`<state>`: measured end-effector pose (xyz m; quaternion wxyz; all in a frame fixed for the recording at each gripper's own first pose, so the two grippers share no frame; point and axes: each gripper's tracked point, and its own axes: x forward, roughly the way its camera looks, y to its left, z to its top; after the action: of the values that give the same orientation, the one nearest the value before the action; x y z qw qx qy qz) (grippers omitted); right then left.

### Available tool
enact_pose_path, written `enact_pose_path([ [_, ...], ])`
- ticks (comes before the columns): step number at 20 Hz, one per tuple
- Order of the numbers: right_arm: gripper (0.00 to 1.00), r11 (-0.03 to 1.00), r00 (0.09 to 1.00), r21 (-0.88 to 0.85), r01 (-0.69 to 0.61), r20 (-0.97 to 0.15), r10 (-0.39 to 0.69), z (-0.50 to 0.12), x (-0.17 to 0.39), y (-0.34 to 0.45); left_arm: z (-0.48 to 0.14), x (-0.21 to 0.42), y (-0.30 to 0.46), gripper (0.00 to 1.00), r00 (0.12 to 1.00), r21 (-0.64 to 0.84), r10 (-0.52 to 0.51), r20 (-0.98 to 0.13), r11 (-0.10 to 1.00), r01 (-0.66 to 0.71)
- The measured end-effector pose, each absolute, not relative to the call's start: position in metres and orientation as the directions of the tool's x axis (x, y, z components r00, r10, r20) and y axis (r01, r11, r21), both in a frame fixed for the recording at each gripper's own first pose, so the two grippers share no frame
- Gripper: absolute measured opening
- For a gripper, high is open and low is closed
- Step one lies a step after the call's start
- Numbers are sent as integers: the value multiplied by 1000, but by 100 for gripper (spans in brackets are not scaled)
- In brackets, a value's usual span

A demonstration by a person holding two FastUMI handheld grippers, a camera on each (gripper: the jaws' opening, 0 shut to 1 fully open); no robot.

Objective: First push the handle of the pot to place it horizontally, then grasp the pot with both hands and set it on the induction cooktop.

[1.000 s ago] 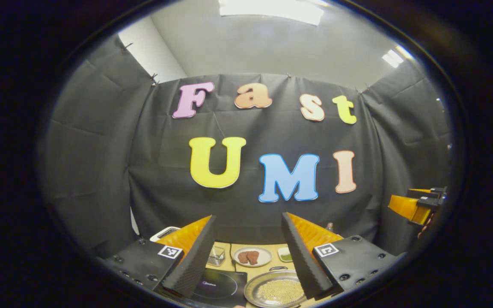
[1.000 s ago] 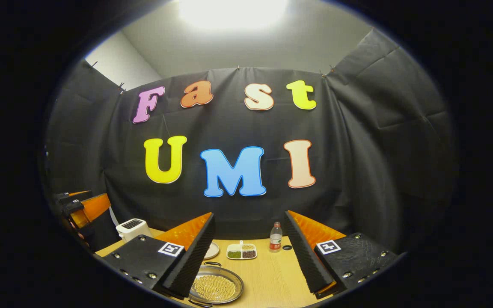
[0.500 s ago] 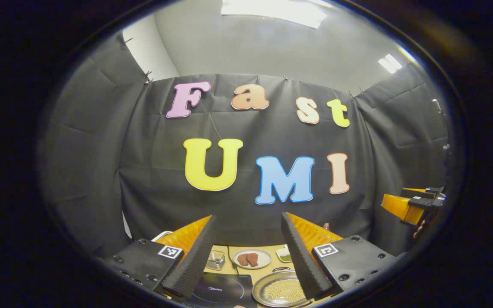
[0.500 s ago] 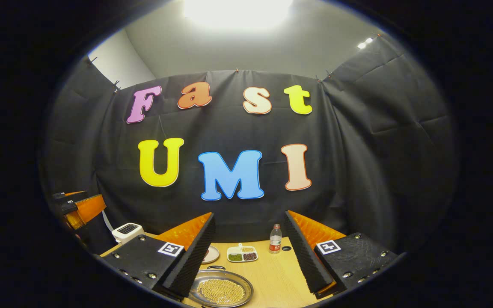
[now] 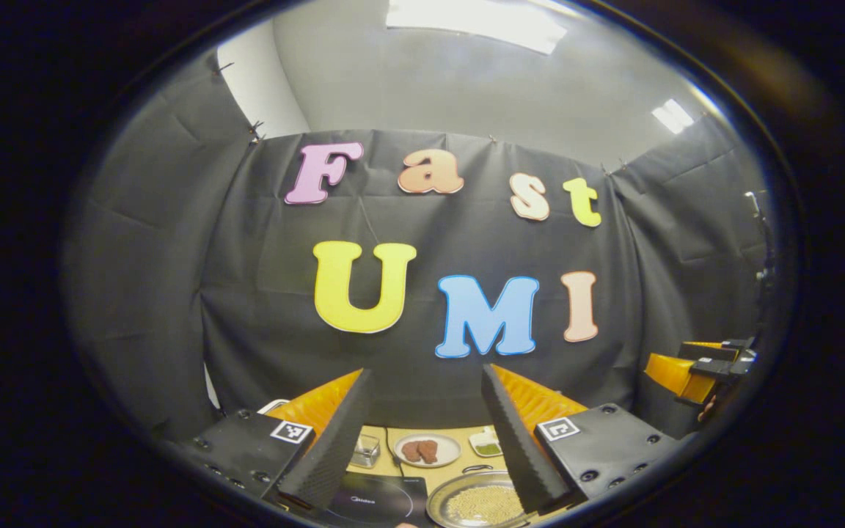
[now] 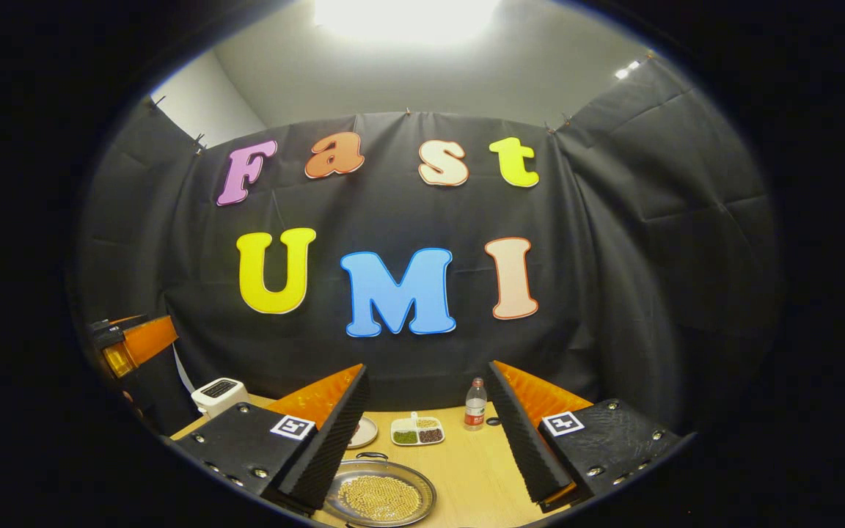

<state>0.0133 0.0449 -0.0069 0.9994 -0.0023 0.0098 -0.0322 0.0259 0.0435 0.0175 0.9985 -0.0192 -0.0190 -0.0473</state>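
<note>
**Two grippers raised, both empty, above the table**

Both of my tools hang in the air over the wooden table (image 6: 466, 469), well above everything on it. My left gripper (image 5: 426, 433) has its jaws spread wide with nothing between them; my right gripper (image 6: 426, 433) is spread just as wide and also holds nothing.

In the right gripper view, the pot (image 6: 378, 500), a shallow metal pan filled with small yellowish beans, sits near the table's front edge, with a small loop handle (image 6: 372, 456) at its far rim. In the left gripper view, the induction cooktop (image 5: 375, 502) lies just beside the pot on its left, also toward the front.

Toward the back edge stand a toaster (image 6: 217, 394) at the left corner, a divided dish (image 6: 416, 433), a bottle (image 6: 474, 405) and a plate of meat (image 5: 426, 449).
</note>
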Motion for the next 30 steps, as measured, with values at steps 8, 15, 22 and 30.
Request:
enact_pose_path([
  [8,53,1000,990,-15,-1,-143,-1,-54,24,53,0,24,26,98,993,-26,-117,10,993,117],
  [15,1,997,932,54,-62,-353,77,-123,17,70,-10,27,27,94,992,-19,-123,-8,992,123],
  [22,2,968,732,138,-211,-634,250,-217,-9,121,-9,22,46,98,996,-10,-90,-8,996,89],
  [30,2,925,407,234,-298,-845,345,-305,-63,162,-32,3,75,96,998,-36,-35,-50,999,33],
])
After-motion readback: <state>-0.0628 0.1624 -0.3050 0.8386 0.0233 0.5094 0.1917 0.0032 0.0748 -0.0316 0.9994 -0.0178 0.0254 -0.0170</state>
